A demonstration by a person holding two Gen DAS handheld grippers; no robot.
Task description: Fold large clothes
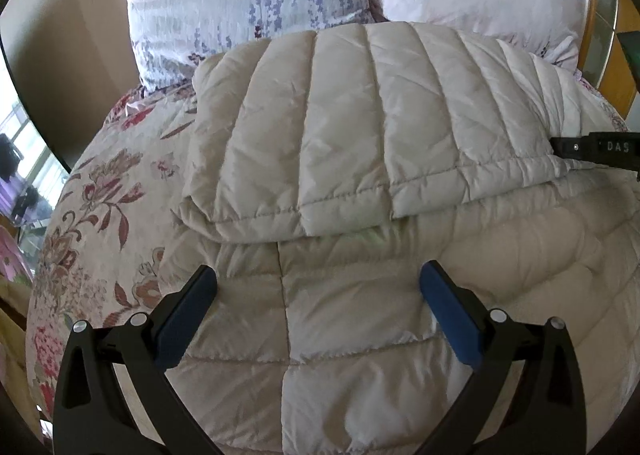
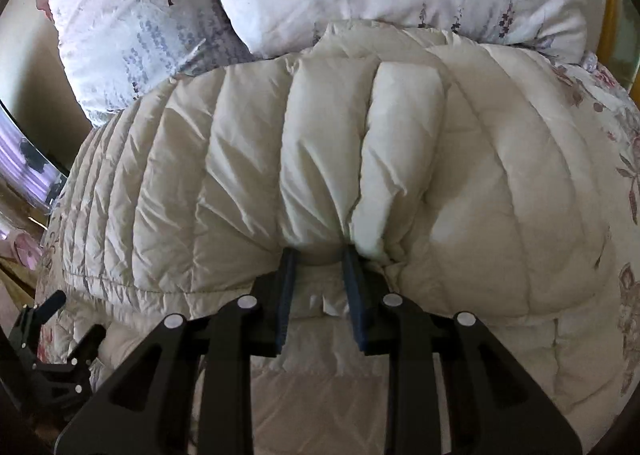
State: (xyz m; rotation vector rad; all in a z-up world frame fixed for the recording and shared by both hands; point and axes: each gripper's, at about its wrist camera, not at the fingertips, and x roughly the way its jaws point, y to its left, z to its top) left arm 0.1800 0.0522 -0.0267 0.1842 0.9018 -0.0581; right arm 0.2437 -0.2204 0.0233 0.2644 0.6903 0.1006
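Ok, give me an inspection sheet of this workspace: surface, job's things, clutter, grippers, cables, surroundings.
Surface: bed with a floral bedspread, mostly covered by the garment.
Job's things: cream quilted down jacket, one part folded over the rest, its stitched hem lying across the lower layer.
Clutter: two floral pillows at the head of the bed, against the jacket's far edge.
Grippers: left gripper open above the lower layer, nothing between the fingers; right gripper narrowly apart, a bunch of the folded edge between its fingers.
Cables: nothing seen.
Surroundings: beige wall on the left, wooden bed frame on the right, a window at far left.
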